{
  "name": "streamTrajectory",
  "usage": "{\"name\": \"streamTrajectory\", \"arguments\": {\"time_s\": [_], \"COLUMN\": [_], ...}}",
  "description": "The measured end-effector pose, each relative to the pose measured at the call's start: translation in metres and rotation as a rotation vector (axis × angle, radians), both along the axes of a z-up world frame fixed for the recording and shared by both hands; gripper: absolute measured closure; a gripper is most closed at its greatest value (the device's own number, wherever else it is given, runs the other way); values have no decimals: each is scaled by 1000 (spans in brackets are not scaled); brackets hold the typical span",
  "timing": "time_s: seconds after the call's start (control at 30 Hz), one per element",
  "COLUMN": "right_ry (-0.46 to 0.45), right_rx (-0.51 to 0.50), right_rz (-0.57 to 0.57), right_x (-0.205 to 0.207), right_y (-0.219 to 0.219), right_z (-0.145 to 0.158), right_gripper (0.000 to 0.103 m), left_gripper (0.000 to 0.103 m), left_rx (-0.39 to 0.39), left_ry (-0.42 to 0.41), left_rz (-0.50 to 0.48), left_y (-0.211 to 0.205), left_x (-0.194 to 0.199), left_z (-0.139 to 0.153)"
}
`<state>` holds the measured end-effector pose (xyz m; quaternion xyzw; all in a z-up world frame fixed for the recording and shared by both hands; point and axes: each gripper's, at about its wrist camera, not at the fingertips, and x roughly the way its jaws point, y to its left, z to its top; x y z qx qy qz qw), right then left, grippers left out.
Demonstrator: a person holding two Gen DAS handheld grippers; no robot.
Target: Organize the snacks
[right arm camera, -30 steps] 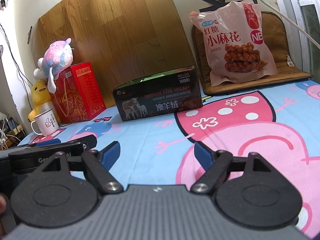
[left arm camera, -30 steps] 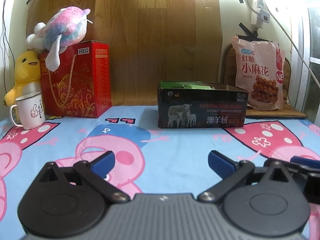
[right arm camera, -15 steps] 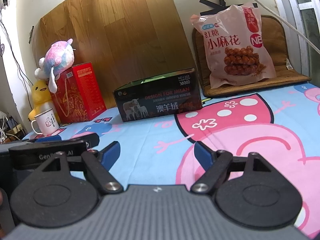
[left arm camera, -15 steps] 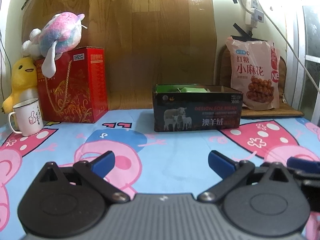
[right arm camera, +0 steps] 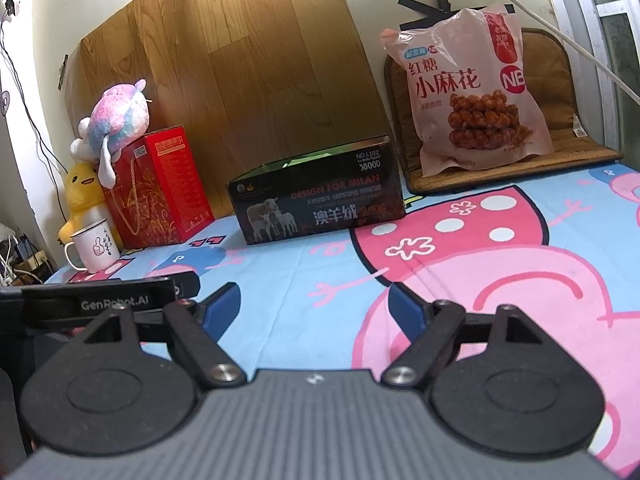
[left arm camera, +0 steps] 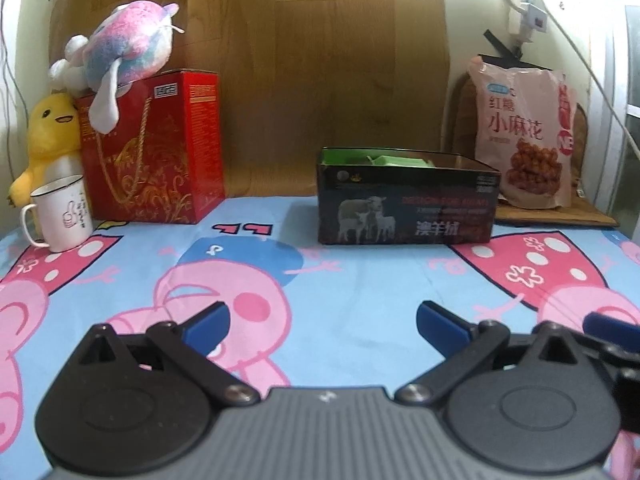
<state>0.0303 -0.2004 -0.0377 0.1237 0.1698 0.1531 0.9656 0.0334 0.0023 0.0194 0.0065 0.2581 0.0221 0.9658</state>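
Observation:
A dark open box [left arm camera: 408, 208] [right arm camera: 320, 200] printed with sheep stands at the back of the table, with green packets [left arm camera: 396, 160] showing over its rim. A pink bag of fried twists [left arm camera: 524, 140] [right arm camera: 468, 96] leans against the wall to its right, on a brown mat. My left gripper [left arm camera: 322, 322] hovers low over the cartoon tablecloth, well short of the box, open and holding nothing. My right gripper [right arm camera: 316, 306] is beside it, also open and holding nothing; the left gripper's body shows at its left edge.
A red gift box [left arm camera: 156, 152] with a pink-blue plush toy [left arm camera: 124, 52] on top stands at the back left, next to a yellow plush duck [left arm camera: 52, 136] and a white mug [left arm camera: 60, 212]. A wooden board leans behind. A white cable runs down the right wall.
Both views have shifted a little: the box and the bag sit slightly differently in frame. Both grippers stay open and hold nothing.

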Motion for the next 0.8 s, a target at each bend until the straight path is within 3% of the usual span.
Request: {"name": "streamTrajectory", "arguments": {"time_s": [0.8], "right_ry": [-17], "right_rx": [27], "right_rz": [-1], "right_x": [-3], "right_y": [-3], "right_z": [0], "right_gripper": [20], "left_gripper": [0], "left_rx": [92], "left_ry": [65], "left_rz": [40], "left_y": [-8], "left_x": [2], "left_z": [-2]}}
